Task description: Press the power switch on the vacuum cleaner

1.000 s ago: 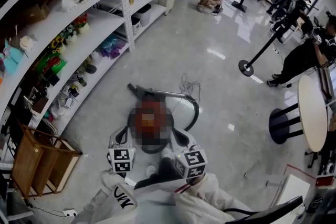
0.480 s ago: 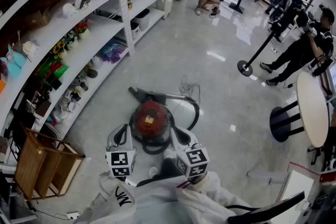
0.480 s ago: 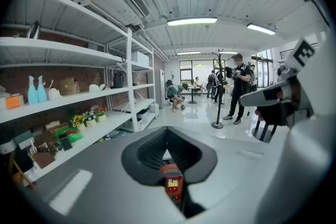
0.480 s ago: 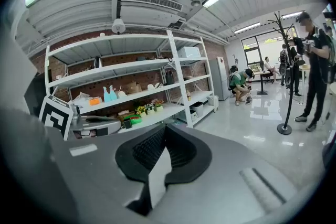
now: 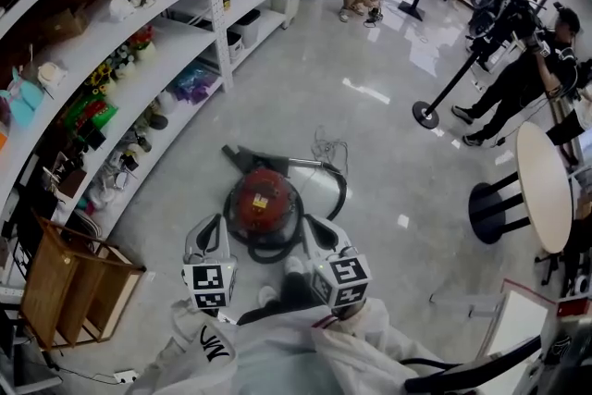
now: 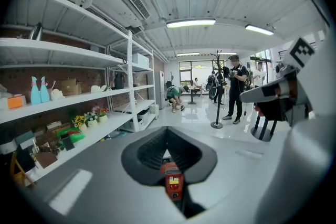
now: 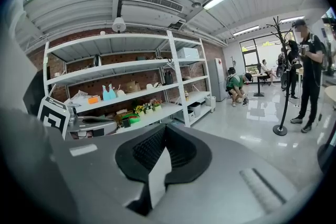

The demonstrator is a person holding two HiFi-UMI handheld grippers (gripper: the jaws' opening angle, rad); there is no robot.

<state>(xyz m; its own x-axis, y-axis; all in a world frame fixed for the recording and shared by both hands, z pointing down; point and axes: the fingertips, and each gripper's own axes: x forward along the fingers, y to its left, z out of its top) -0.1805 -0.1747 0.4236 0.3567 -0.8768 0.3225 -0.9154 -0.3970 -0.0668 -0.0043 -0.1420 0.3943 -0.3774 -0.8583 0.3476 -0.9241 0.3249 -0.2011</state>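
Since 1 s ago little is changed: the left gripper (image 5: 215,223), jaws together on nothing, is kept beside the red vacuum cleaner (image 5: 262,199) at frame centre, and the right gripper (image 5: 311,223) likewise. The switch is judged not yet pressed. Contents of the wooden crate (image 5: 48,277), lower left, and the white bin (image 5: 250,21), upper shelf area, cannot be made out.

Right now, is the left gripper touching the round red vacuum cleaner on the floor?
Apart. The left gripper view shows the vacuum cleaner small and far off through the slit between its jaws; the head view puts the left gripper short of it.
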